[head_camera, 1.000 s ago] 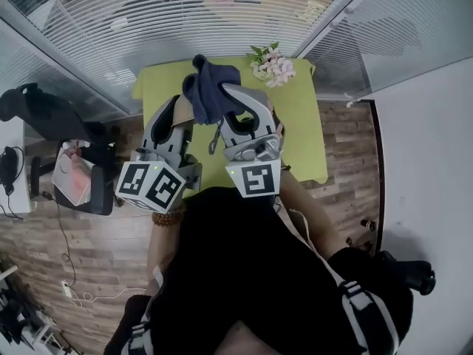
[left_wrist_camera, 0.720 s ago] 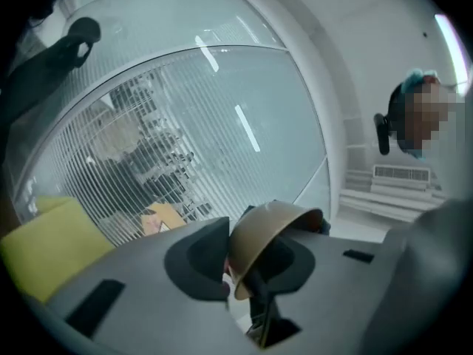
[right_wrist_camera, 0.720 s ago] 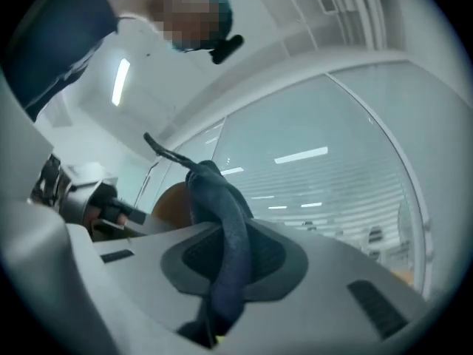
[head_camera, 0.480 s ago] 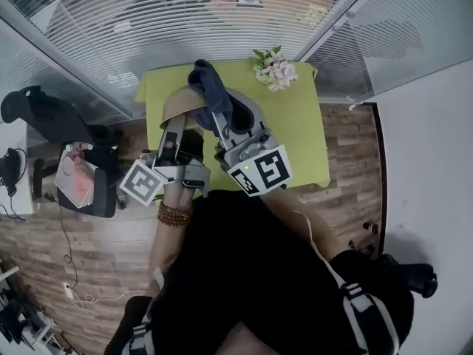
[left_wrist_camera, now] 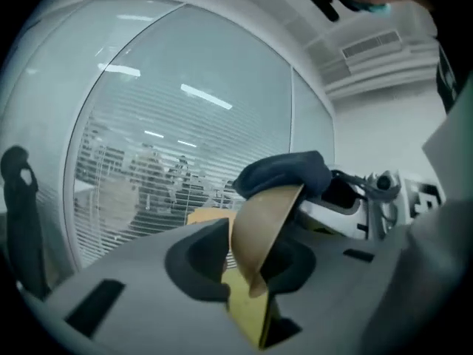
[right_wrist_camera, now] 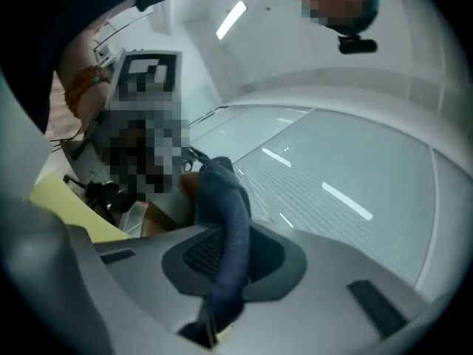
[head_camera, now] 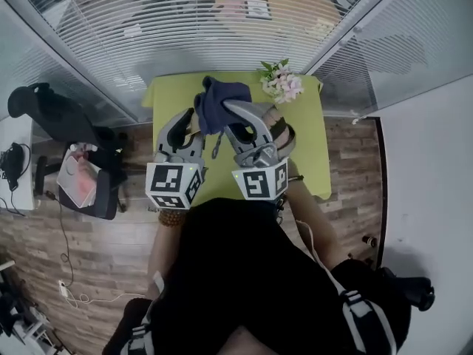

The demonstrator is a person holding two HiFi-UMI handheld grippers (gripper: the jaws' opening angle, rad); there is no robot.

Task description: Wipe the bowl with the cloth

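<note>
**Item 1. Left gripper** (left_wrist_camera: 251, 261). It hung over the near left part of the green table (head_camera: 307, 150). Its jaws had just been widening and stood part open. The bowl's wall sat between them, and both pads appeared to bear on it.

**Item 2. Bowl** (left_wrist_camera: 259, 224). Tan, held clear of the table and over its left half, tipped up on edge. The rounded outside faced away to the left. The hollow faced right, toward the other tool. The rim ran from low in the jaws up to a high point under the cloth.

**Item 3. Cloth** (right_wrist_camera: 229, 220). Dark blue, over the middle of the table toward its far edge. It rose as a narrow band out of the right jaws and draped over the bowl's upper rim, touching it.

**Item 4. Right gripper** (right_wrist_camera: 233, 265). It hung over the table's middle, just right of the bowl. Its jaws were nearly together, pinching the cloth's lower end.

**Item 5. Flowers** (head_camera: 281, 86). Pale sprigs on the table's far right corner, well apart from the work.

**Note on handling.** The bowl's open side lay toward the cloth-bearing tool, so that tool was the better placed of the two. A wiping stroke would probably carry the cloth from the rim down into the hollow. With the left jaws as wide as they stood, the bowl looked liable to slip under that push.
</note>
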